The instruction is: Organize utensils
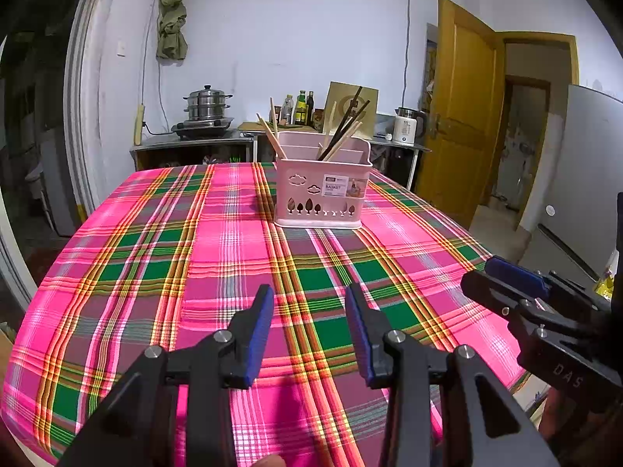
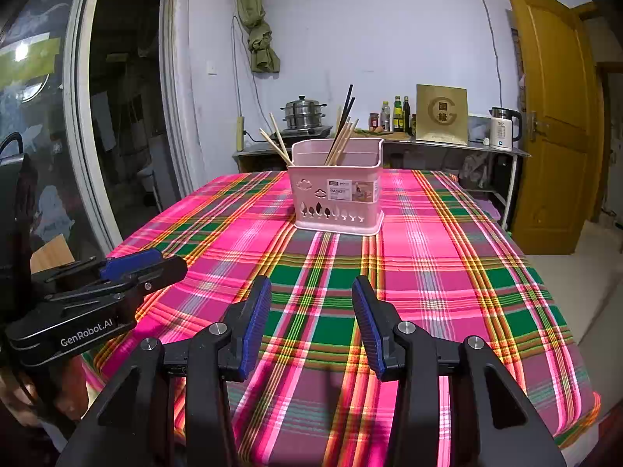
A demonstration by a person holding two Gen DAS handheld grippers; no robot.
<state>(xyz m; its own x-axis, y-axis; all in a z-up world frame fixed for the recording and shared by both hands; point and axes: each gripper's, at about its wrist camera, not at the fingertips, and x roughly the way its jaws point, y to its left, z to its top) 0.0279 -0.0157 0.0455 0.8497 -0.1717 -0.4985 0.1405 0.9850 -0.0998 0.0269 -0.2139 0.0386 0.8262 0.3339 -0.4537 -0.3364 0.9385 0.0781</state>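
A pink utensil basket (image 1: 323,194) (image 2: 338,202) stands upright at the far middle of the plaid-covered table (image 1: 155,272) (image 2: 447,272). Several wooden and dark chopsticks (image 1: 342,132) (image 2: 342,132) lean in its compartments, with a few more wooden ones (image 1: 272,136) at its left end. My left gripper (image 1: 309,290) (image 2: 155,262) hovers over the near part of the cloth, open, nothing between its blue pads. Beside it, my right gripper (image 2: 312,282) (image 1: 490,278) is open too and holds nothing. Both are well short of the basket.
Behind the table runs a metal counter with a steamer pot (image 1: 206,107), bottles (image 1: 301,107), a brown box (image 2: 442,114) and a white kettle (image 2: 502,128). A yellow door (image 1: 463,116) stands open at right. The table's right edge (image 2: 545,272) drops to the floor.
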